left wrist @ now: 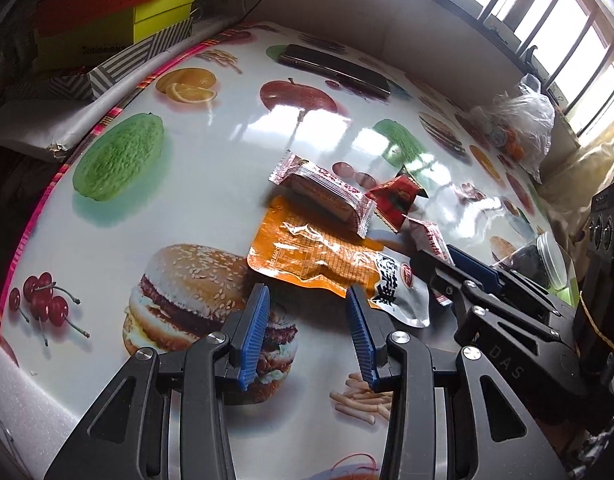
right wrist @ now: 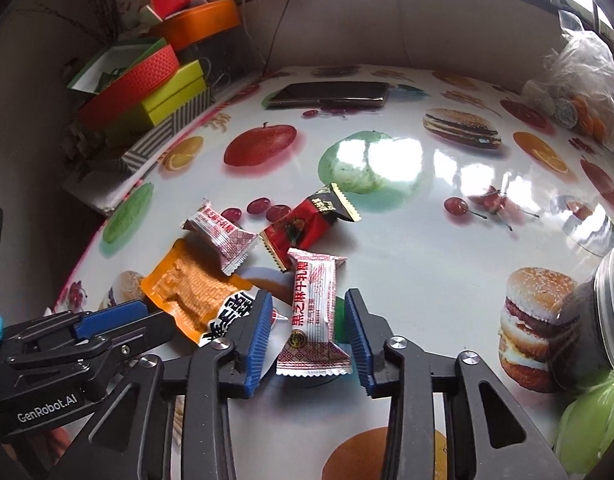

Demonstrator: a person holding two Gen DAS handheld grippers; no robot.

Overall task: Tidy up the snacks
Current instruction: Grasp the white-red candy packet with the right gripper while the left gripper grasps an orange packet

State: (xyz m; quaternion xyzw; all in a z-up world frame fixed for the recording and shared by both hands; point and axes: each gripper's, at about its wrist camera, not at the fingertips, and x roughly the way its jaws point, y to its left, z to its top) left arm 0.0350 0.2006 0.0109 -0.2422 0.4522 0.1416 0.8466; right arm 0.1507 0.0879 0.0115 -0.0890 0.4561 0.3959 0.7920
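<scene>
Right wrist view, lower centre: the right gripper (right wrist: pixel 309 334) straddles a white-and-red candy bar (right wrist: pixel 312 312), pads clear of the wrapper. Only the left wrist view shows the left gripper (left wrist: pixel 307 330) part open, empty, just below the orange pouch (left wrist: pixel 319 256) at frame centre.

Left hand-held gripper (left wrist: pixel 307 334): black linkage arms, cut-out slots, silver round screws at pivots. Fingers (left wrist: pixel 254 336) blue, ribbed pads facing inward. Right hand-held gripper (right wrist: pixel 309 336): same build, black frame, silver screws, blue ribbed fingers (right wrist: pixel 259 340). White "GenRobot.AI" lettering on left unit body, seen from right wrist view. Embossed "DAS" on right unit arm, black box housing with round ports, yellow band around it, seen from left wrist view.
</scene>
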